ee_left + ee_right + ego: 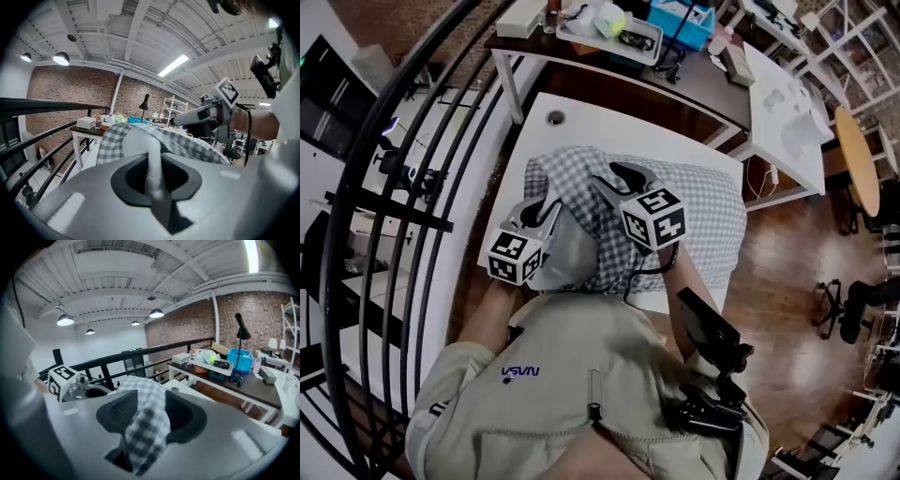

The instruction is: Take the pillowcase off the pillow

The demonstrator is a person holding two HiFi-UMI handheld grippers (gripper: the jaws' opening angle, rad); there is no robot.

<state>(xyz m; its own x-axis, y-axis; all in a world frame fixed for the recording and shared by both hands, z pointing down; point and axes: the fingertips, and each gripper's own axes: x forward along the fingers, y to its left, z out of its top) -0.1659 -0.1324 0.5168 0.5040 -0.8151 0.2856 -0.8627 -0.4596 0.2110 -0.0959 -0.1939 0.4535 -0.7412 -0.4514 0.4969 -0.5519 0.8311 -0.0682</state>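
On the white table (581, 122) lies a pillow in a grey-and-white checked pillowcase (703, 211). At the near end the bare white pillow (564, 255) shows outside the case. My left gripper (546, 208) is at that end, shut on a fold of the white pillow (152, 168), which runs up between its jaws (152, 176). My right gripper (617, 180) sits just to the right, over the pulled-back edge of the case. A strip of checked pillowcase (149, 416) hangs between its jaws (147, 420), which stand apart and do not press on it.
Behind the table stands a brown desk (694, 80) with a tray (609, 28) and a blue box (680, 21). A black railing (412, 187) runs along the left. A white desk (783, 112) and a round wooden table (858, 159) are at the right.
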